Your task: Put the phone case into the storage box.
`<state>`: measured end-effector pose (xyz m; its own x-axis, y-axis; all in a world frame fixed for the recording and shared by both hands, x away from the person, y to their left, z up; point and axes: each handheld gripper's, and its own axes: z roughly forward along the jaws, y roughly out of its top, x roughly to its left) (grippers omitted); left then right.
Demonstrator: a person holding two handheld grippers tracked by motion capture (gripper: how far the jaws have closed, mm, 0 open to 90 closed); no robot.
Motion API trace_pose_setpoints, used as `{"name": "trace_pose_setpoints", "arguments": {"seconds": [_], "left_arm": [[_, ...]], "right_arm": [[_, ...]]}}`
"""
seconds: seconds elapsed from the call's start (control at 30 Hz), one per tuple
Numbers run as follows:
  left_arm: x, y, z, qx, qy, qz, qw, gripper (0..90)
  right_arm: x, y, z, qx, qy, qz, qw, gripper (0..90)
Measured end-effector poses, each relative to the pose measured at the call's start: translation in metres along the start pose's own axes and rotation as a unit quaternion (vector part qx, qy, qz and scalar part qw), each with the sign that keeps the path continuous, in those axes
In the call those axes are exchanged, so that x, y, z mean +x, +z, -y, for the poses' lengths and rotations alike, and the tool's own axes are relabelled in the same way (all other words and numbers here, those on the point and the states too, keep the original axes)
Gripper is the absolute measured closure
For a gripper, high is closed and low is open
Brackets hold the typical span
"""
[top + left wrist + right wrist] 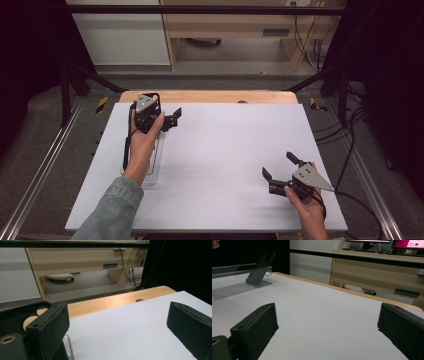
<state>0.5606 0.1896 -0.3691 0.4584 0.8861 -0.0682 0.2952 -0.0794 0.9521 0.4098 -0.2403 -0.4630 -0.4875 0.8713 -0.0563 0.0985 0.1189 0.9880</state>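
My left gripper hovers at the far left of the white table top, jaws wide apart with nothing between them. A black phone case with a camera cutout sits just outside its left jaw. In the right gripper view the same case leans upright on a clear acrylic stand. The stand runs along the table under the person's left forearm. My right gripper is held low at the near right, open and empty, pointing left across the table.
A wooden table edge borders the far side of the white top. Beyond it stand a light wood desk and cables. Black frame bars and metal rails flank the table.
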Motion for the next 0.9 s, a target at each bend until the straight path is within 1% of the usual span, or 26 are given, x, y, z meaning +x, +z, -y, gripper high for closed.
{"name": "trace_pose_setpoints", "arguments": {"seconds": [0.1, 0.17, 0.3, 0.37, 0.43, 0.7, 0.9], "left_arm": [[-0.003, -0.002, 0.001, -0.002, 0.000, 0.005, 1.0000, 4.0], [-0.005, -0.002, 0.002, 0.000, 0.004, 0.009, 1.0000, 4.0], [-0.009, -0.003, 0.001, 0.000, 0.006, 0.014, 0.9999, 3.9], [-0.011, -0.003, 0.001, -0.002, 0.010, 0.016, 0.9998, 3.9], [-0.014, -0.004, 0.000, -0.004, 0.013, 0.018, 0.9997, 3.9], [-0.025, -0.010, -0.003, -0.013, 0.018, 0.037, 0.9991, 3.8], [-0.029, -0.013, -0.003, -0.018, 0.017, 0.043, 0.9987, 3.8]], "right_arm": [[-0.001, -0.001, 0.000, 0.000, 0.002, 0.001, 1.0000, 3.2], [-0.001, 0.000, 0.000, 0.004, 0.005, 0.000, 1.0000, 3.2], [-0.002, 0.000, 0.000, 0.015, 0.022, -0.015, 0.9995, 3.5], [-0.002, 0.000, 0.000, 0.016, 0.023, -0.018, 0.9994, 3.5], [-0.002, 0.000, 0.000, 0.016, 0.025, -0.017, 0.9994, 3.6], [-0.003, 0.000, 0.000, 0.017, 0.028, -0.011, 0.9994, 3.3], [-0.003, 0.000, 0.001, 0.017, 0.029, -0.009, 0.9994, 3.3]]}}
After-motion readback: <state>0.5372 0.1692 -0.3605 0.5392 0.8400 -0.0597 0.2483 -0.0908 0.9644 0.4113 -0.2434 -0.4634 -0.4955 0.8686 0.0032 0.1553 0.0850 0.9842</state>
